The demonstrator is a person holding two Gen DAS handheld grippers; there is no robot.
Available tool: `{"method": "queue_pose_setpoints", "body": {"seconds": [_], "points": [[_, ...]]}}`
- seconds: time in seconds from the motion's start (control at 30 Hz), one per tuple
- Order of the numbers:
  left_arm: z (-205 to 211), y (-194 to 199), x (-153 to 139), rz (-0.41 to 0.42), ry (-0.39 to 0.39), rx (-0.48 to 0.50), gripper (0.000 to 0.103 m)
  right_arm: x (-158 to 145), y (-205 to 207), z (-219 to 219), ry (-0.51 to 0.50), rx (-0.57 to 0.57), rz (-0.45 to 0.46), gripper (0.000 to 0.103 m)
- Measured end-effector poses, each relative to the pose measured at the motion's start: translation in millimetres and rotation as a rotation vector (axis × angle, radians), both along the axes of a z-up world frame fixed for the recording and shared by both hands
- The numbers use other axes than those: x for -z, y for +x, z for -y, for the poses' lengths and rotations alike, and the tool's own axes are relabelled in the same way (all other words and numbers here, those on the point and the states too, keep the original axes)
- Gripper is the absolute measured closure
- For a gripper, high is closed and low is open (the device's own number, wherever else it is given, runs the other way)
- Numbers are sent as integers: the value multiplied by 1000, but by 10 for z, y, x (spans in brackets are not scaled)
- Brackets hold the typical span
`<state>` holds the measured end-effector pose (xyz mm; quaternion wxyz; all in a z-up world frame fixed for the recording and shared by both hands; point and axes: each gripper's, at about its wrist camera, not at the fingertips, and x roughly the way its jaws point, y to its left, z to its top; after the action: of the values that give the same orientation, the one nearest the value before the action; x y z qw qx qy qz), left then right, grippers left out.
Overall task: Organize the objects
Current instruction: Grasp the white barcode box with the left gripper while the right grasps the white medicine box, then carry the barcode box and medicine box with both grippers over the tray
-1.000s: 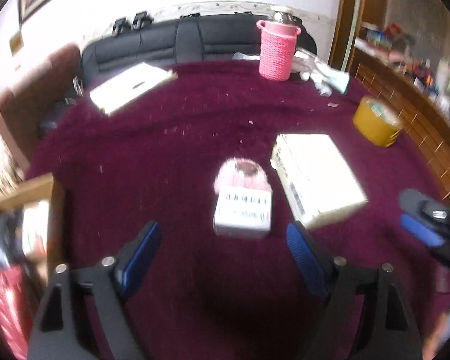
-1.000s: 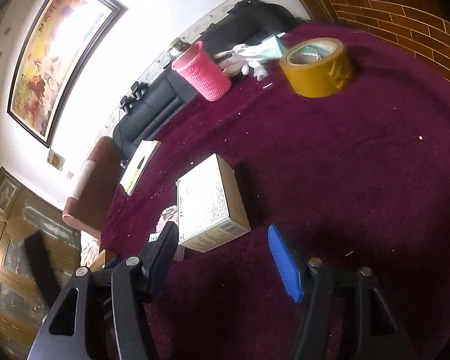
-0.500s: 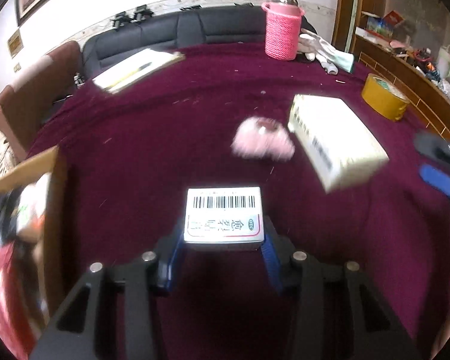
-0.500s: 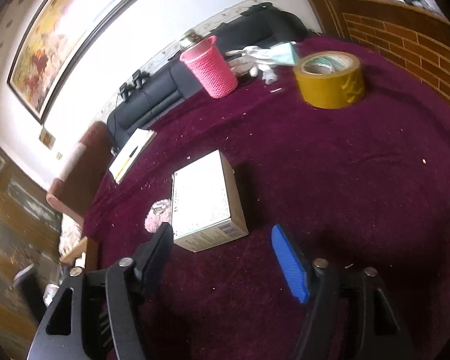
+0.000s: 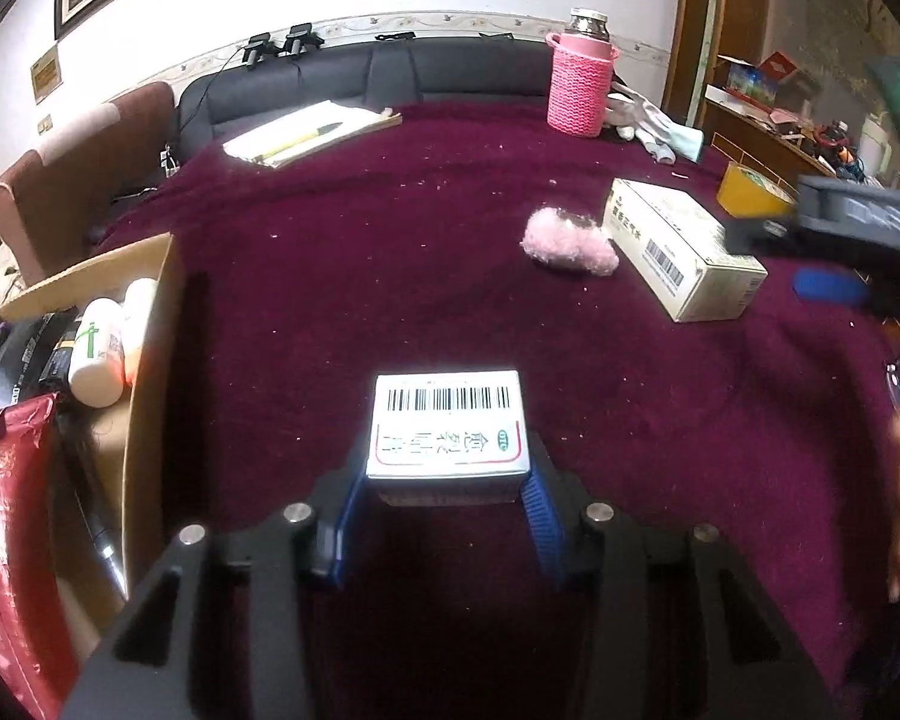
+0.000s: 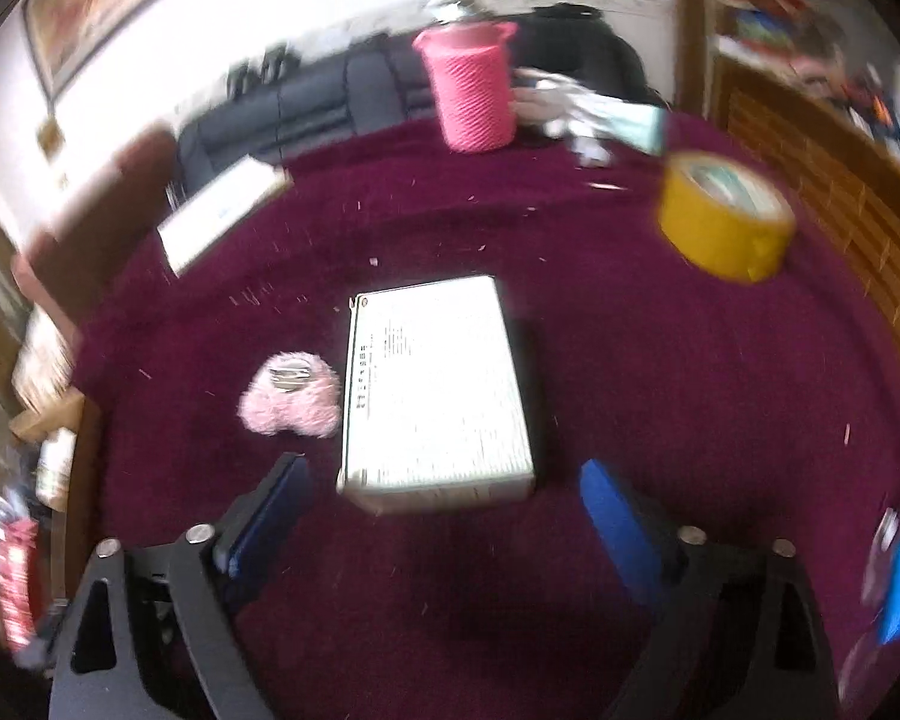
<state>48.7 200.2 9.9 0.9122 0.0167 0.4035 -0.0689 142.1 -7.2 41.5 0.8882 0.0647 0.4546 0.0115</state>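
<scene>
My left gripper [image 5: 444, 501] is shut on a small white box with a barcode [image 5: 447, 426] and holds it above the maroon tablecloth [image 5: 390, 276]. A larger white carton [image 5: 684, 255] lies to the right, with a pink fluffy item [image 5: 567, 240] beside it. My right gripper [image 6: 444, 510] is open, its blue pads either side of the near end of the carton [image 6: 435, 384], not touching it. The pink fluffy item [image 6: 291, 399] lies left of the carton. The right gripper also shows at the right edge of the left wrist view [image 5: 834, 285].
An open cardboard box [image 5: 144, 324] with bottles and a red packet stands at the left table edge. A pink knitted bottle cover [image 5: 579, 90], a notebook with pen [image 5: 309, 132], gloves and a yellow tape roll [image 6: 723, 216] lie on the far side.
My left gripper closed on the small barcode box and lifted it back toward the left. My right gripper swung over to straddle the near end of the larger carton.
</scene>
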Motion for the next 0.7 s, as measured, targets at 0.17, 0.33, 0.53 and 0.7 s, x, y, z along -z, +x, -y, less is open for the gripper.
{"method": "queue_pose_setpoints", "body": {"seconds": [0.17,0.33,0.53,0.7], "points": [[14,1,0,0,0,3,57,232,291,-90,-60,-8,-65,8],[11,8,1,2,-7,1,57,254,13,70,41,45,-8,27],[-3,2,-15,15,-4,-1,58,147,-527,111,122,31,77,27],[10,-43,-50,49,23,-8,57,239,-442,32,144,-20,32,27]]}}
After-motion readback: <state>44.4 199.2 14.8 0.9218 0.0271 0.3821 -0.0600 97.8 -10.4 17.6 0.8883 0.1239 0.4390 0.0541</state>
